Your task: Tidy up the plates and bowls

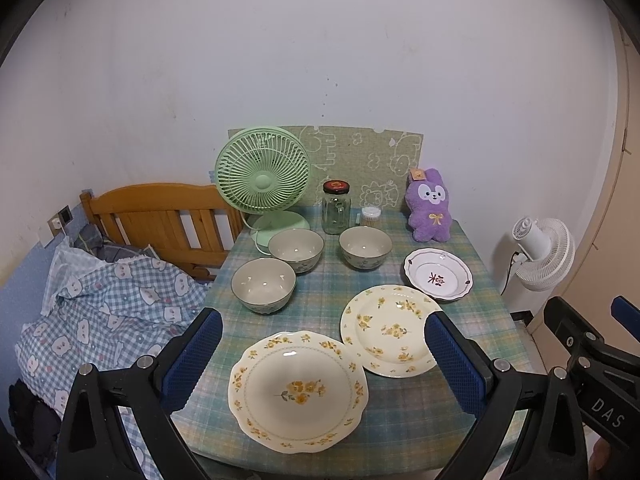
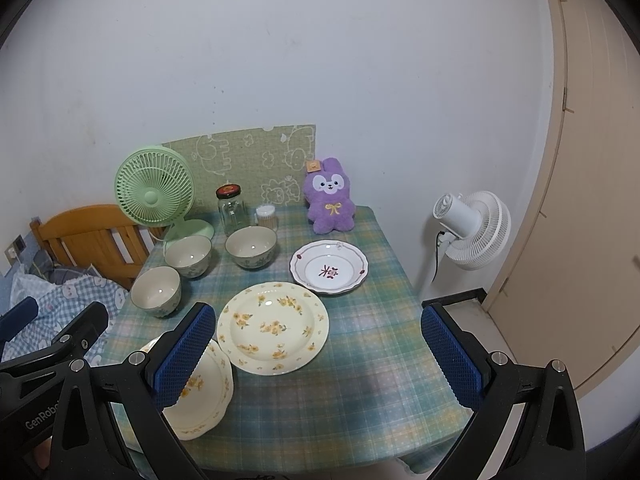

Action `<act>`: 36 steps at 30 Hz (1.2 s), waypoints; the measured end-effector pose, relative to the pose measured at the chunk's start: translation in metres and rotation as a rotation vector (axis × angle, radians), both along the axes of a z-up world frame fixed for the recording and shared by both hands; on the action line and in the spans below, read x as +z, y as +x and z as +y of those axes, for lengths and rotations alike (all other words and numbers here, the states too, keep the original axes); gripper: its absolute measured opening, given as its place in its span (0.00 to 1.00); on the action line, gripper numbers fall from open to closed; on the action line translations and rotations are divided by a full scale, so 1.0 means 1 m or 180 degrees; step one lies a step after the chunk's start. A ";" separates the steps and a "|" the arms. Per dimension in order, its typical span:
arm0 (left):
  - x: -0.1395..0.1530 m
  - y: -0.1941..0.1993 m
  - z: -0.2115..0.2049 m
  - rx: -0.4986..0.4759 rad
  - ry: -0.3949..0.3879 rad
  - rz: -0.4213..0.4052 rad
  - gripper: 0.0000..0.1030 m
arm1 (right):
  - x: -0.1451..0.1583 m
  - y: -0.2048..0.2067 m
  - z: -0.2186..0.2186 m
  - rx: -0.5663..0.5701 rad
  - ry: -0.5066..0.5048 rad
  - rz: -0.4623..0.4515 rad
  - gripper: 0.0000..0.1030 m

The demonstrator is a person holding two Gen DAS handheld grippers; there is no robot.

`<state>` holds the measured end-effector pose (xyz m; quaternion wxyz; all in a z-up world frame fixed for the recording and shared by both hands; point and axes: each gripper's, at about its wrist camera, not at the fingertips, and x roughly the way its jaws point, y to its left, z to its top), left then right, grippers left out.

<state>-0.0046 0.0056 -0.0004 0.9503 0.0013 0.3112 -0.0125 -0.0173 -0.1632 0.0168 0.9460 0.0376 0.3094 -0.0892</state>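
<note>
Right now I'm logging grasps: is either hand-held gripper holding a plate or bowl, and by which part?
Nothing is held. The left hand-held gripper and right hand-held gripper are both open above the table.

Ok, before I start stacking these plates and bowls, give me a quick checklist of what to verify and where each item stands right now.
1. Left gripper jaws open, holding nothing: ok.
2. Right gripper jaws open, holding nothing: ok.
3. Three bowls upright and unstacked, nearest bowl apart from the others: ok.
4. Scalloped plate and round floral plate separated: not ok, their rims appear to overlap.
5. White plate clear of the purple plush: ok.
6. Bowls empty inside: ok.
</note>
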 end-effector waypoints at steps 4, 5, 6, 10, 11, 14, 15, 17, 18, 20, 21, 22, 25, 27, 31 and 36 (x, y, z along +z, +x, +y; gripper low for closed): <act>0.000 0.000 -0.001 -0.0007 -0.0006 -0.0010 0.98 | -0.001 0.000 0.000 -0.0002 0.0002 -0.0002 1.00; 0.000 0.000 -0.001 -0.0010 -0.0005 -0.0013 0.98 | 0.000 0.000 0.000 -0.0001 -0.0003 -0.0004 1.00; -0.001 0.000 -0.002 -0.0013 -0.0003 -0.0014 0.98 | 0.001 0.001 0.001 -0.0001 -0.0008 -0.0007 1.00; -0.002 0.001 -0.003 -0.0020 0.0009 -0.0002 0.97 | 0.000 0.001 0.001 0.0000 -0.0001 -0.0006 1.00; -0.002 0.000 -0.003 -0.0016 0.0007 -0.0005 0.97 | 0.001 0.001 0.001 0.0002 0.0010 -0.0004 1.00; -0.005 0.000 -0.002 -0.0015 0.0002 0.0009 0.97 | 0.002 0.001 0.002 0.0016 0.0023 -0.0007 1.00; -0.006 0.000 -0.001 -0.0019 -0.0003 0.0018 0.96 | 0.001 0.001 0.003 0.0021 0.0020 -0.0006 1.00; -0.007 0.001 0.000 -0.0021 -0.0004 0.0028 0.95 | 0.001 0.003 0.004 0.0032 0.0016 0.0001 1.00; -0.008 0.002 0.000 -0.0022 -0.0001 0.0035 0.95 | -0.001 0.003 0.003 0.0036 0.0019 0.0000 1.00; -0.010 0.004 0.001 -0.0026 0.0001 0.0045 0.95 | -0.003 0.005 0.004 0.0042 0.0029 0.0005 1.00; -0.011 0.005 0.001 -0.0024 0.0008 0.0053 0.95 | -0.004 0.006 0.005 0.0050 0.0034 0.0010 1.00; -0.012 0.006 0.001 -0.0025 0.0016 0.0062 0.95 | -0.006 0.007 0.005 0.0058 0.0036 0.0015 1.00; -0.014 0.010 0.003 -0.0048 0.0029 0.0069 0.93 | -0.010 0.011 0.006 0.0068 0.0042 0.0039 1.00; -0.014 0.011 0.003 -0.0048 0.0029 0.0070 0.92 | -0.013 0.013 0.007 0.0074 0.0046 0.0049 1.00; -0.020 0.017 0.008 -0.0048 0.0024 0.0103 0.91 | -0.019 0.017 0.011 0.0083 0.0049 0.0066 1.00; -0.028 0.026 0.013 -0.0032 0.0054 0.0137 0.88 | -0.030 0.026 0.020 0.0113 0.0043 0.0101 0.99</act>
